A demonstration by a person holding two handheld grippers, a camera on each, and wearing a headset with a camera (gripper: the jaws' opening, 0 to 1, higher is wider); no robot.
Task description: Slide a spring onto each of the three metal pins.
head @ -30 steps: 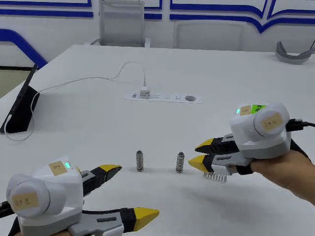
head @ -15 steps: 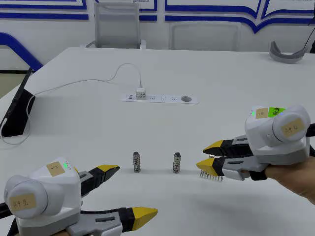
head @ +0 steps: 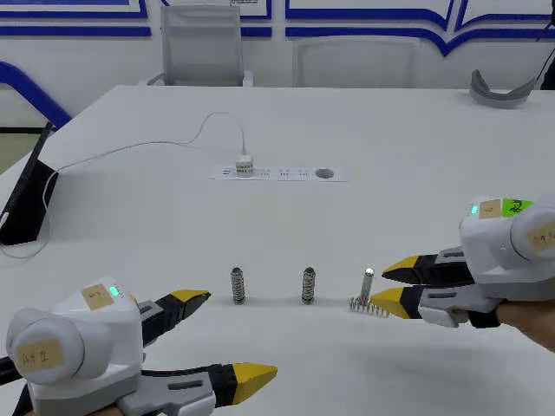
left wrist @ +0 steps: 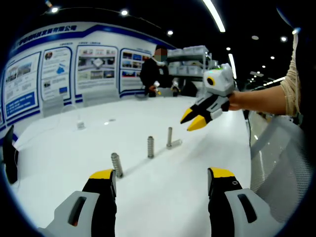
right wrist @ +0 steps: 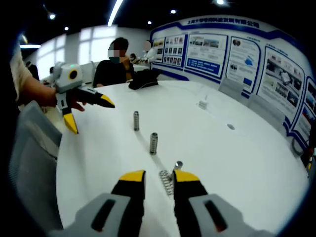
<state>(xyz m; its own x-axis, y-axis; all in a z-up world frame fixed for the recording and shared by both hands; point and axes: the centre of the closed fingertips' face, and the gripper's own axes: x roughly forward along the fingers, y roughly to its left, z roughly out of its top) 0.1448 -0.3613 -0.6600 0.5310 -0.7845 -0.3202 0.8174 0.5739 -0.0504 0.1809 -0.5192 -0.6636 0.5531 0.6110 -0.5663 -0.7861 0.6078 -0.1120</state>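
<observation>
Head view, near to far. Left gripper (head: 225, 336): nearest the camera, well to the left of the bare pin (head: 368, 282), jaws spread wide with nothing between them. Right gripper (head: 392, 286): just right of the bare pin, jaws parted by a narrow gap and holding nothing, tips pointing toward the pin. Loose spring (head: 368, 306): lies on its side on the table (head: 390, 130) at the foot of the bare pin, just beside the right gripper's lower tip; whether they touch cannot be told. Bare pin: upright, uncovered. Middle pin (head: 309, 285) and far-left pin (head: 238, 285): upright in a row to the left of the bare pin, each sleeved by a spring. Power strip (head: 286, 173): beyond the bare pin and to its left, carrying a white plug (head: 244, 165) whose cable (head: 130, 146) runs left. Dark screen (head: 22, 204): at the table's edge, far left of the bare pin. Chair (head: 204, 39): behind the table, farthest from the bare pin.
</observation>
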